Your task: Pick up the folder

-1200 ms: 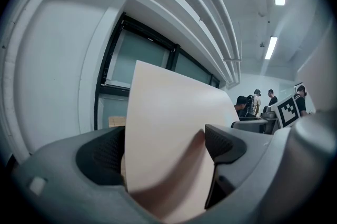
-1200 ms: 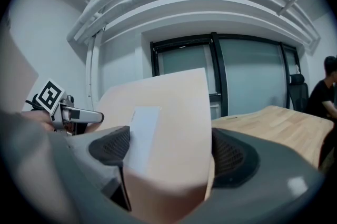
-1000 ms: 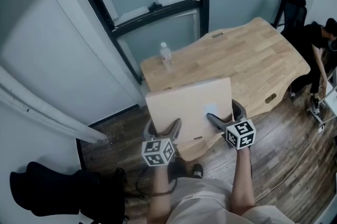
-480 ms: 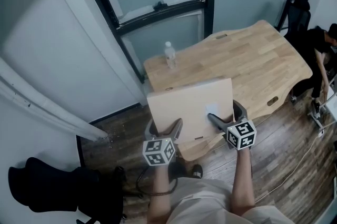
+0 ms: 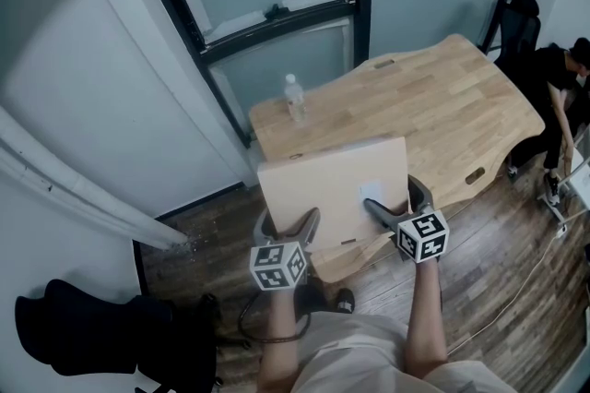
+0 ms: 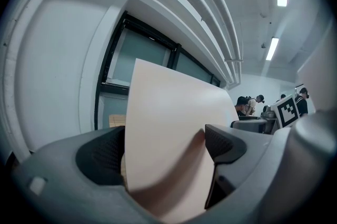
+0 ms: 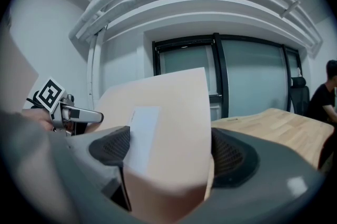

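The folder (image 5: 330,188), a pale beige card sheet with a white label (image 5: 371,191) near its right edge, is held up at the near end of the table (image 5: 442,105), gripped by its lower edge on both sides. The left gripper (image 5: 288,225) has its jaws closed on the folder's lower left part; in the left gripper view the sheet runs between the two dark pads and bows a little where they pinch it. The right gripper (image 5: 395,202) is clamped on the lower right part, just beside the label, with the sheet filling the gap between its pads. From the head view the folder seems to be lifted clear of the tabletop, though its far edge overlaps the wood and contact there cannot be ruled out.

Further back on the table, near its left corner, a clear bottle (image 5: 294,100) stands upright, well apart from the folder. A person (image 5: 562,77) in dark clothes bends over at the table's far right end, on the wooden floor (image 5: 498,262).
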`<action>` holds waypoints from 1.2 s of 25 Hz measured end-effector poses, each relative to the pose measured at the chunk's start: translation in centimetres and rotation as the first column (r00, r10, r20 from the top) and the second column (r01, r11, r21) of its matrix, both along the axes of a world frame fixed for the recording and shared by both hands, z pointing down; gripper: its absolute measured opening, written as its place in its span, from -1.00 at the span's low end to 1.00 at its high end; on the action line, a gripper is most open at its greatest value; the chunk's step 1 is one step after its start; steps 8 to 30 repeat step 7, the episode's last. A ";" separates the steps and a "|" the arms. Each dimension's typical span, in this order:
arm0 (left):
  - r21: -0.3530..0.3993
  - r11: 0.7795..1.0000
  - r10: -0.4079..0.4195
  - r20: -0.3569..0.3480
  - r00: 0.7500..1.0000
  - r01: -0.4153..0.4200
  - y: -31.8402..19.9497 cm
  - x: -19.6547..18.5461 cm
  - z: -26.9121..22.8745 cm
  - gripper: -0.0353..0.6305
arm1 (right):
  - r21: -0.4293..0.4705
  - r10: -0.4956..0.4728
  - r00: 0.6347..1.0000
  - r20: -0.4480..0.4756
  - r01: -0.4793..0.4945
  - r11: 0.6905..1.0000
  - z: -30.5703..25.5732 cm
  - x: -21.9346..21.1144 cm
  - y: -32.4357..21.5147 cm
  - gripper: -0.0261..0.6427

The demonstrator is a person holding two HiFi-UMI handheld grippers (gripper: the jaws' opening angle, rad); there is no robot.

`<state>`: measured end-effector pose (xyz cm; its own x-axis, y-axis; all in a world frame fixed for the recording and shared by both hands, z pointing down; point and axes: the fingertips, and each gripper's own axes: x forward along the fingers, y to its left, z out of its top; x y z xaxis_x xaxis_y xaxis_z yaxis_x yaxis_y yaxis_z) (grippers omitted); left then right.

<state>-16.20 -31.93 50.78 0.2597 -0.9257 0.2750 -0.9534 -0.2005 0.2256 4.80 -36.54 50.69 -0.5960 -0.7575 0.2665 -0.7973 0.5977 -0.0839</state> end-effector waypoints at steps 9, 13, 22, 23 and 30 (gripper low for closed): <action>0.000 1.000 0.006 0.001 1.000 -0.006 0.1 0.0 0.1 0.49 | 0.002 0.006 1.000 -0.007 -0.006 1.000 0.1 0.0 0.2 0.51; 0.000 1.000 0.006 0.001 1.000 -0.006 0.1 0.0 0.1 0.49 | 0.002 0.006 1.000 -0.007 -0.006 1.000 0.1 0.0 0.2 0.51; 0.000 1.000 0.006 0.001 1.000 -0.006 0.1 0.0 0.1 0.49 | 0.002 0.006 1.000 -0.007 -0.006 1.000 0.1 0.0 0.2 0.51; 0.000 1.000 0.006 0.001 1.000 -0.006 0.1 0.0 0.1 0.49 | 0.002 0.006 1.000 -0.007 -0.006 1.000 0.1 0.0 0.2 0.51; 0.000 1.000 0.006 0.001 1.000 -0.006 0.1 0.0 0.1 0.49 | 0.002 0.006 1.000 -0.007 -0.006 1.000 0.1 0.0 0.2 0.51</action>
